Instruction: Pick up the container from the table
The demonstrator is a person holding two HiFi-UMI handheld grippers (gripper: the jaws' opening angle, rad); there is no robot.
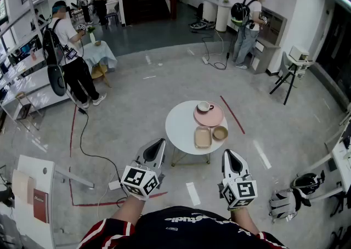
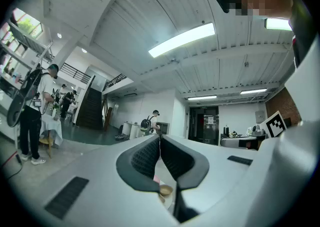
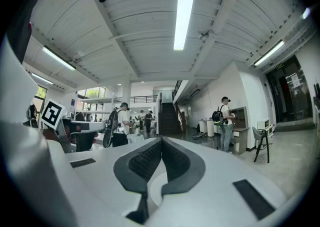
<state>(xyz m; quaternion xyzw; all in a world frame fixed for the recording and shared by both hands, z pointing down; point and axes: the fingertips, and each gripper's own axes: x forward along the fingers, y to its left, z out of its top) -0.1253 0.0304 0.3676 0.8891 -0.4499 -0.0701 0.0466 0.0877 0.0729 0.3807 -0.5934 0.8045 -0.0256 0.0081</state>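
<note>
Basically pre-approach. Both tools were held level in front of the person, short of the round white table (image 1: 178,127), neither touching anything. On the left gripper (image 1: 159,142) the jaws were pressed together with nothing between them. Its own view showed only a sliver of the small tan bowl (image 1: 220,133) and a bit of pink below the closed tips. On the right gripper (image 1: 230,154) the jaws were also together and empty, with white tabletop showing through the gap under the pads.

The container (image 1: 203,137), shallow, beige and rectangular, lay flat at the near side of the table. It sat just beside the bowl and just in front of the pink plate (image 1: 215,117), which carried a white cup (image 1: 204,106). I took the rectangular piece as the task's thing, though the bowl could have been meant.

To do this step well, the jaws would have had to open before closing in, since shut tips would only shove the container. The right gripper looked slightly better lined up. The best bite was probably the near rim wall, one pad inside and one outside, kept away from the bowl side. The nose needed to tip down and come in low, close firmly, then lift straight up and keep the container flat. The main risks were the thin rim slipping out, or the container sliding on the smooth top into the plate.
</note>
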